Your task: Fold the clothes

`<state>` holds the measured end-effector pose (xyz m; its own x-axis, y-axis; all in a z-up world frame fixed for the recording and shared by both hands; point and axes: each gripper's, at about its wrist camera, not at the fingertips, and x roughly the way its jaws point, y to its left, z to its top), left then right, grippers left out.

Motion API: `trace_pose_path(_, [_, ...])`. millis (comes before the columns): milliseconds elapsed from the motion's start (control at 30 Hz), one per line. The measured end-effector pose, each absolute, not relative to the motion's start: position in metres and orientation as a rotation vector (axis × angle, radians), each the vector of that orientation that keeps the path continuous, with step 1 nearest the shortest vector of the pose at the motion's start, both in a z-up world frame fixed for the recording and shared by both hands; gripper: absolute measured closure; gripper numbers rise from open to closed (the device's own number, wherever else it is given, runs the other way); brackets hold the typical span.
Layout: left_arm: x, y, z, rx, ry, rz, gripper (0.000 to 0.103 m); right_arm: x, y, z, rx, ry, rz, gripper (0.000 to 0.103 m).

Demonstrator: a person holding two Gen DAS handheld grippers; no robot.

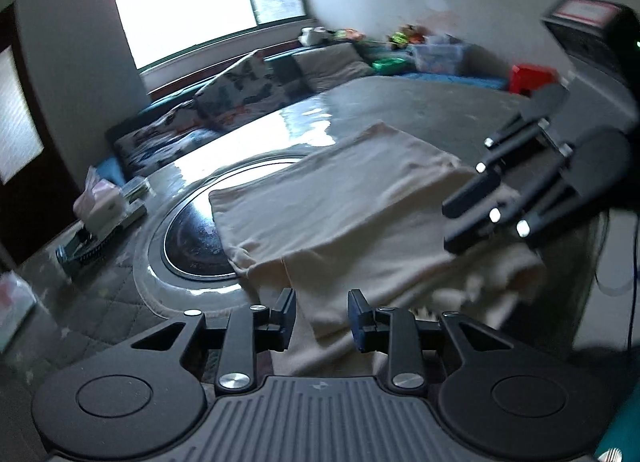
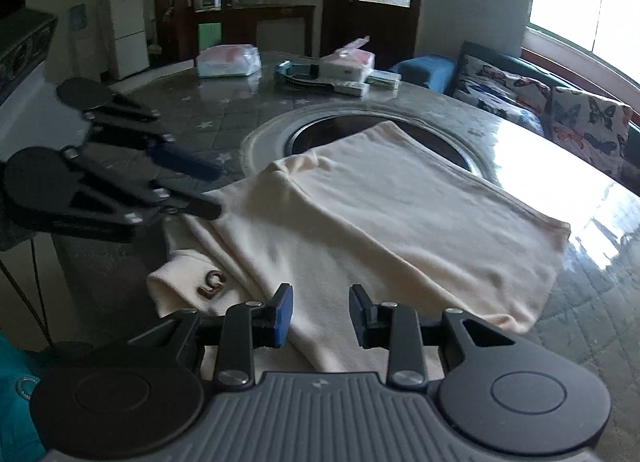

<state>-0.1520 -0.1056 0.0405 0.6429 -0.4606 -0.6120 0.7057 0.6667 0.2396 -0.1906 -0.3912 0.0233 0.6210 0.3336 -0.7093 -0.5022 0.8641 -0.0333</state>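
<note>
A cream garment [image 1: 360, 214] lies partly folded on the round table, its far part over the dark centre disc; it also shows in the right wrist view [image 2: 380, 230], with a sleeve cuff bearing a brown "G" [image 2: 212, 285] hanging at the near edge. My left gripper [image 1: 322, 320] is open and empty just above the garment's near edge; it also shows in the right wrist view [image 2: 200, 188]. My right gripper [image 2: 321, 316] is open and empty over the near fold; it also shows in the left wrist view [image 1: 466, 218], hovering over the garment's right side.
The glossy table [image 2: 224, 122] has a dark round centre disc [image 1: 192, 238]. Tissue packs [image 2: 228, 58], boxes [image 2: 348, 64] and a brush lie at its far side. A bench with butterfly cushions [image 2: 560, 114] runs under the window. A red box [image 1: 532, 78] sits beyond the table.
</note>
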Motion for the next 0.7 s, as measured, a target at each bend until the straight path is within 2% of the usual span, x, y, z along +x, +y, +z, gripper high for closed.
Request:
trace_pose_path(133, [-0.164, -0.095, 0.038, 0.58, 0.521, -0.749, 0.072, -0.191, -0.393, 0.018, -0.237, 0.783, 0.492, 0.073])
trace_pose_path(267, [-0.178, -0.092, 0.031, 0.666, 0.494, -0.791, 0.066, -0.192, -0.397, 0.024, -0.219, 0.772, 0.497, 0.072])
trace_pose_path(367, [-0.186, -0.098, 0.023, 0.725, 0.461, -0.815, 0.066, -0.193, -0.401, 0.029, -0.224, 0.764, 0.489, 0.062])
trace_pose_path(700, [-0.188, -0.122, 0.008, 0.745, 0.375, -0.873, 0.068, -0.206, -0.418, 0.039, -0.287, 0.757, 0.435, 0.053])
